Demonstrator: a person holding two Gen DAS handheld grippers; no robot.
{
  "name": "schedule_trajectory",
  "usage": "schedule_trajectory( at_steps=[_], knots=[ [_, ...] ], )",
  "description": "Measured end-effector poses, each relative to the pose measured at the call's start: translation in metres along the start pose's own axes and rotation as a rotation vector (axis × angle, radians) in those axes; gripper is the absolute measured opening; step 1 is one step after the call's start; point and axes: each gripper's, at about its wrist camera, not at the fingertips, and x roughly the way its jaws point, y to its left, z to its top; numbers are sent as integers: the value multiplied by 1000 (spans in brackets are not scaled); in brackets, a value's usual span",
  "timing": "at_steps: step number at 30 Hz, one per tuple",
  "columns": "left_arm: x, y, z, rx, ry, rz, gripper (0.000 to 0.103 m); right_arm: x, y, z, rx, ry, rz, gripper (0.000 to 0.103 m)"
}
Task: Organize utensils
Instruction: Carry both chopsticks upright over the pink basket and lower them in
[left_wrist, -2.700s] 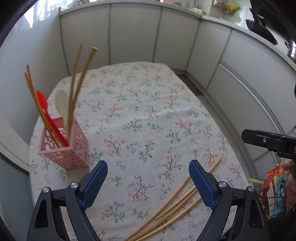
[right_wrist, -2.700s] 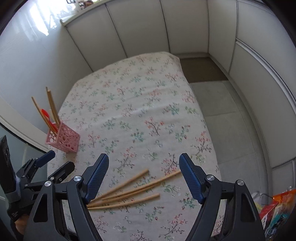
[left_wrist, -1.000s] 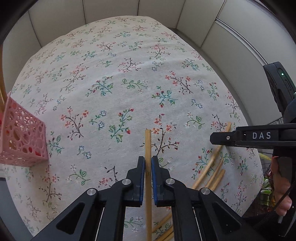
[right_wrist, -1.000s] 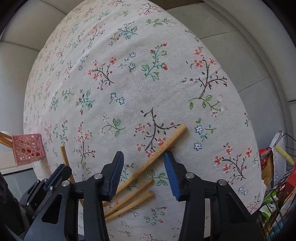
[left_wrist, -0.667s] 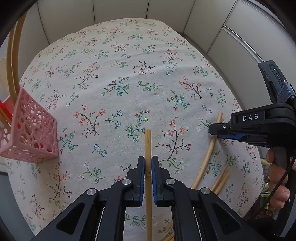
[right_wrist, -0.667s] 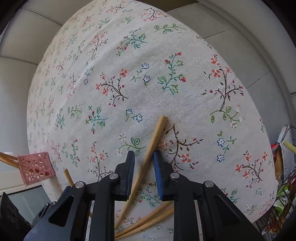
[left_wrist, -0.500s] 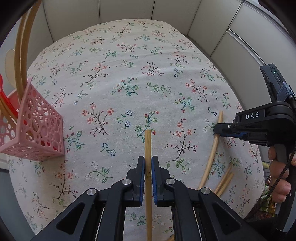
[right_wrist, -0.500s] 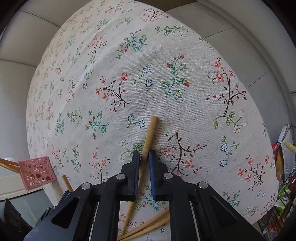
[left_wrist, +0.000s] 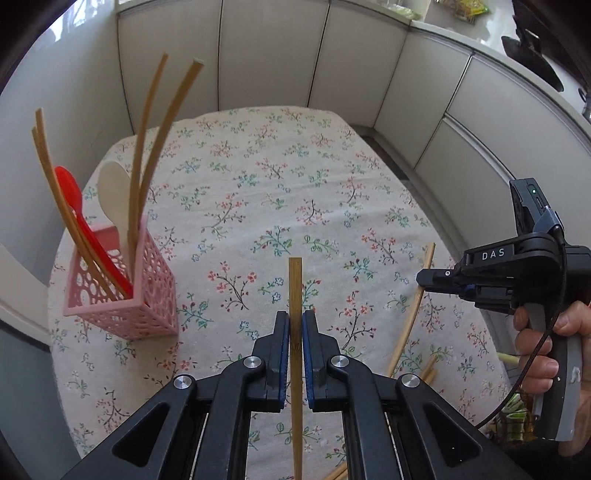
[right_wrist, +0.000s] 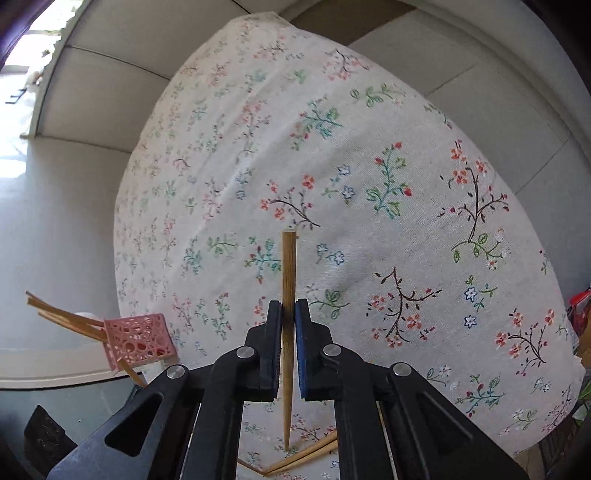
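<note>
The left gripper (left_wrist: 295, 334) is clamped on a flat-ended chopstick (left_wrist: 295, 291) that stands up between its blue pads above the floral tablecloth (left_wrist: 258, 177), and the right gripper (right_wrist: 289, 325) is likewise clamped on a round chopstick (right_wrist: 288, 266), its tapered tip pointing back toward the camera. The pink holder (left_wrist: 122, 284) stands near the table's left edge, holding four chopsticks, a red spoon (left_wrist: 70, 192) and a white spoon (left_wrist: 114, 192). Loose chopsticks (right_wrist: 306, 456), perhaps two or three, lie by the table's near right edge.
</note>
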Motion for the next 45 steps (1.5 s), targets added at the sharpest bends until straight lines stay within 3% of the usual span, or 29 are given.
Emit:
schedule_trajectory(
  at_steps=[14,21,29,35,45],
  knots=[
    [-111,2,2,9,-350,57,7,-98,74,-54,-315,-317,74,7],
    [-173,16,1,-41,-563,101,7,-130,114,-82,-467,-494,133,7],
    [-214,38,-6,-114,-775,225,7,-131,142,-97,-546,-555,181,7],
    [-184,60,1,-98,-777,301,7,-118,156,-100,-559,-547,202,7],
    [-110,89,20,-133,-601,308,7,-95,173,-99,-589,-526,201,7]
  ],
)
